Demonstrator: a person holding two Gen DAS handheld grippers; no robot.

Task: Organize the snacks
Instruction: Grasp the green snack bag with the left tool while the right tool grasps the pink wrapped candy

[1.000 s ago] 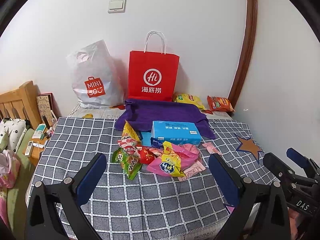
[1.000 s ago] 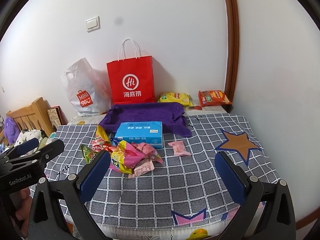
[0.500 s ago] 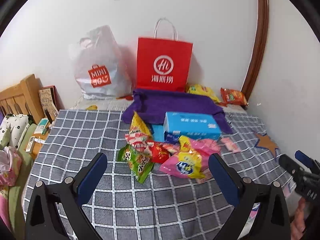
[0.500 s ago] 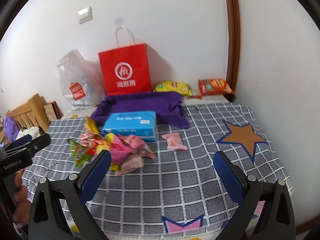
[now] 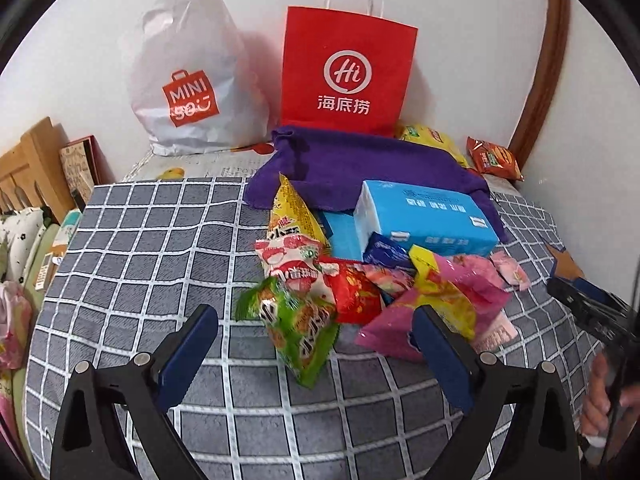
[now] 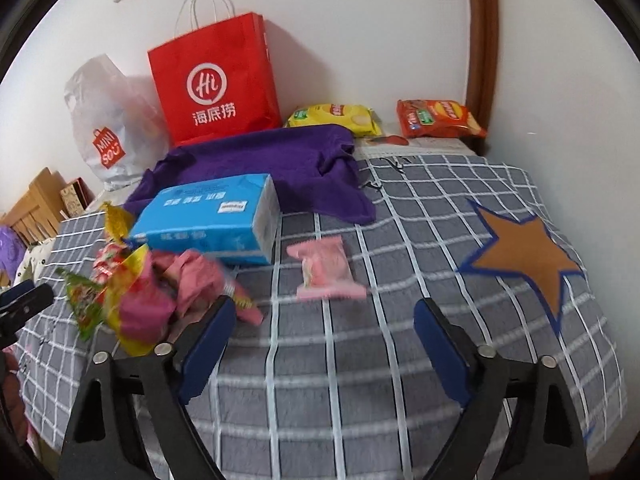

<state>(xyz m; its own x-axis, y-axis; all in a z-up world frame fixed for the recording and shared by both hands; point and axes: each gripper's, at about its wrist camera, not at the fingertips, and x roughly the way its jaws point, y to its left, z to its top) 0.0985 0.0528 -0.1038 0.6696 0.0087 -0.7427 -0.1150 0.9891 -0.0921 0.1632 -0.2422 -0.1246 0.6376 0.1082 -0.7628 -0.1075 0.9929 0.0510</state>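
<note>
— Looking down past the left gripper (image 5: 316,342), what sits between its fingers?
— Nothing is pinched. Its fingers (image 5: 190,354) stand spread and released, having just been closing a little, above the grey checked blanket (image 5: 160,248). A green snack packet (image 5: 298,330) lies on the blanket in the gap ahead of them, untouched.
— And the rest of the snacks?
— They sit in a loose heap (image 5: 360,276): a yellow packet upright at the back, a red-and-white one, a red one, and pink and yellow wrappers on the right, all pressed against a blue tissue box (image 5: 424,218). Behind the box lies a purple towel (image 5: 360,160), then a red paper bag (image 5: 344,76) and a white plastic bag (image 5: 188,80) against the wall.
— The right gripper (image 6: 324,344)?
— Also released, with nothing between its fingers (image 6: 438,350); its jaws have just been closing. A single pink wrapped snack (image 6: 326,270) lies on the blanket just ahead, apart from the heap.
— Anything farther back?
— A yellow chip bag (image 6: 334,118) and an orange one (image 6: 438,118) lie near the wall, beside the towel.
</note>
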